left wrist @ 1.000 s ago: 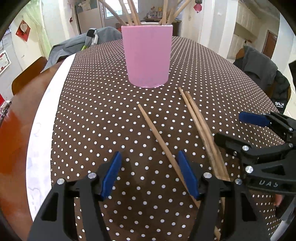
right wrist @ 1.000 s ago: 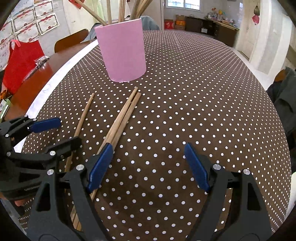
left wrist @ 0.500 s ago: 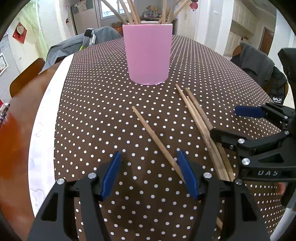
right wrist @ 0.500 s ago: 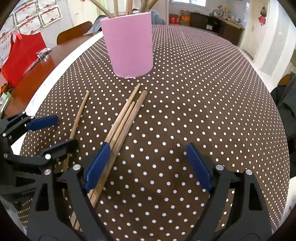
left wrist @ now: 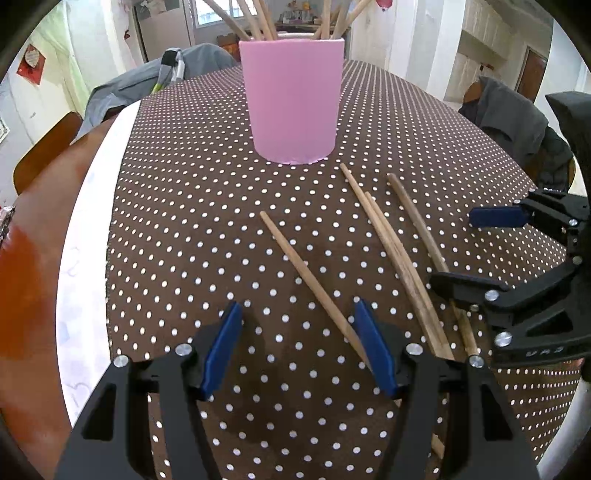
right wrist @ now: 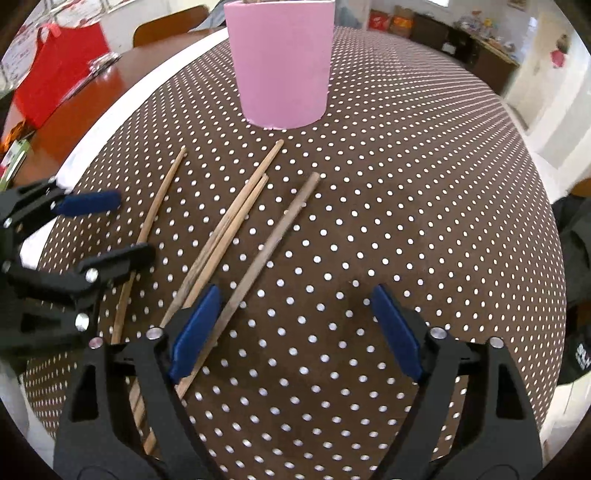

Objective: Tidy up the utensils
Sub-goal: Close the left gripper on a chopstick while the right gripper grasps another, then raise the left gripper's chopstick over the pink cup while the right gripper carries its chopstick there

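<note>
my left gripper (left wrist: 299, 347) hangs wide open over the dotted tablecloth (left wrist: 177, 229) with nothing gripped, one chopstick (left wrist: 314, 284) running under its right finger, while my right gripper's (right wrist: 295, 328) jaws are closing a little, empty, a darker chopstick (right wrist: 269, 243) passing beside the left pad. between them lies a touching pair of chopsticks (right wrist: 229, 229). beyond stands the pink holder (left wrist: 293, 99), upright, more sticks in it.

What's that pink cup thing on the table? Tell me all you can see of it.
The pink cup is a plain, matte cylinder, slightly narrower at the base, standing upright on the brown polka-dot tablecloth. Several wooden chopsticks stick out of its open top, fanning outward. Nothing else touches it; the loose chopsticks on the cloth stop just short of its base.
</note>
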The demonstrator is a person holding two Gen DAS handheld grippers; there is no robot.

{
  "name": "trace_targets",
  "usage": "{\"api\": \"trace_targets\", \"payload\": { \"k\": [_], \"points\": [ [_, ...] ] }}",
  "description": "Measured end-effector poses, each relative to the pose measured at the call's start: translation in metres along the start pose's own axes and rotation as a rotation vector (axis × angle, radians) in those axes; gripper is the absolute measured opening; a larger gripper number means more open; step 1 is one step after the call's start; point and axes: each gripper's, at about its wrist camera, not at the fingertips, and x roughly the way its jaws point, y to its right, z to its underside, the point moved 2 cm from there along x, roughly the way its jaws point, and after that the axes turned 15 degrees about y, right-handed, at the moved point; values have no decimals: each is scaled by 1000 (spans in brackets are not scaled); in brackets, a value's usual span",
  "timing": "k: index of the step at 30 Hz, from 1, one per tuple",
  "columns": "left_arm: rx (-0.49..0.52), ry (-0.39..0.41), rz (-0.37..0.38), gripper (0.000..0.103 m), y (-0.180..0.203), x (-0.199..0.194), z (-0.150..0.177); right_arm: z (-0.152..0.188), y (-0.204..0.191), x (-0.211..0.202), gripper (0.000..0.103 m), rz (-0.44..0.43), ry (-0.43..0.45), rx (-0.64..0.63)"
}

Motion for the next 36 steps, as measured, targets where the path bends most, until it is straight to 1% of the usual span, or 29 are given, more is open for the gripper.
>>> {"api": "trace_targets", "payload": {
  "k": [1, 2, 3, 4, 5, 6, 7, 8, 10, 13, 15, 18, 20, 22, 28, 29, 31, 33, 36],
  "points": [
    [3, -9, 2, 63, 0, 2, -3, -2, 4, -1, 70, -7, -16, -5],
    [6, -19, 6, 63, 0, 4, -4, -2, 9, -2, 66, -11, -27, -8],
    [5, -26, 8, 63, 0, 5, -6, -5, 13, -2, 54, -17, -42, -10],
    [5, -33, 9, 60, 0, 6, -7, -6, 17, -3, 42, -23, -55, -10],
    [4, -39, 9, 58, 0, 8, -10, -9, 21, -3, 36, -34, -66, -4],
    [3, -45, 7, 51, 0, 9, -12, -12, 26, -3, 30, -53, -81, 12],
    [-1, -51, 6, 41, 0, 10, -15, -14, 30, -2, 27, -69, -92, 28],
    [-3, -58, 5, 36, 0, 11, -17, -15, 34, -1, 25, -83, -99, 41],
    [-9, -68, 5, 18, 0, 12, -20, -18, 41, -1, 19, -107, -103, 71],
    [-29, -74, 2, 9, 0, 15, -23, -20, 49, -1, 14, -130, -97, 105],
    [-55, -69, 6, 6, -3, 16, -24, -21, 54, -1, 13, -154, -88, 130],
    [-81, -45, 6, 6, -4, 15, -24, -19, 59, -5, 12, -164, -75, 142],
    [-96, -24, 7, 5, -5, 13, -23, -16, 61, -9, 9, -180, -62, 156],
    [-104, 1, 3, 6, -5, 8, -25, -11, 71, -15, 7, -198, -49, 163],
    [-104, 122, 25, 6, 5, -23, -36, -3, 70, -30, 6, -229, -3, 169],
    [-104, 152, 34, 6, 6, -29, -39, -3, 71, -32, 6, -235, 4, 169],
    [-107, 227, 55, 6, 9, -43, -44, -3, 72, -41, 6, -243, 39, 171],
    [-115, 284, 71, 6, 11, -53, -49, -1, 71, -51, 6, -251, 82, 175],
    [-114, 373, 86, 6, 16, -69, -59, 0, 74, -72, 6, -255, 164, 173]
  ]
}}
